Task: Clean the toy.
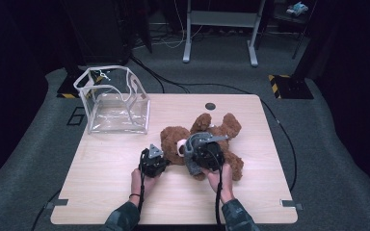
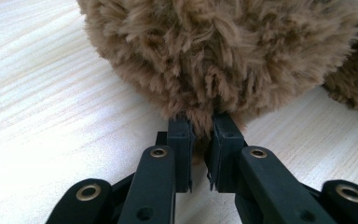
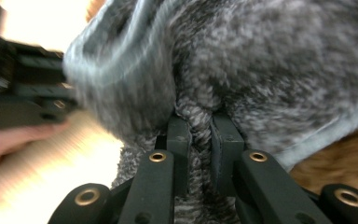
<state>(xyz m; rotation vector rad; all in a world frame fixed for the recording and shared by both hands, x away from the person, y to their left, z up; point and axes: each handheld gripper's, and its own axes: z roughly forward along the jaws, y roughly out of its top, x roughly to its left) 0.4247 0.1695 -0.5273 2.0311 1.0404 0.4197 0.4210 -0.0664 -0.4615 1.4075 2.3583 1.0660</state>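
the left tool (image 2: 200,128) pinches a tuft of the teddy bear (image 2: 223,51) ahead of it. the right tool (image 3: 199,123) is clamped on a fold of the grey knit garment (image 3: 279,70) over the bear.

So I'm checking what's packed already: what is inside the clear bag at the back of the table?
Nothing shows inside the clear bag; the table is visible through its walls. The teddy bear and its grey garment lie outside, held by the tongs.
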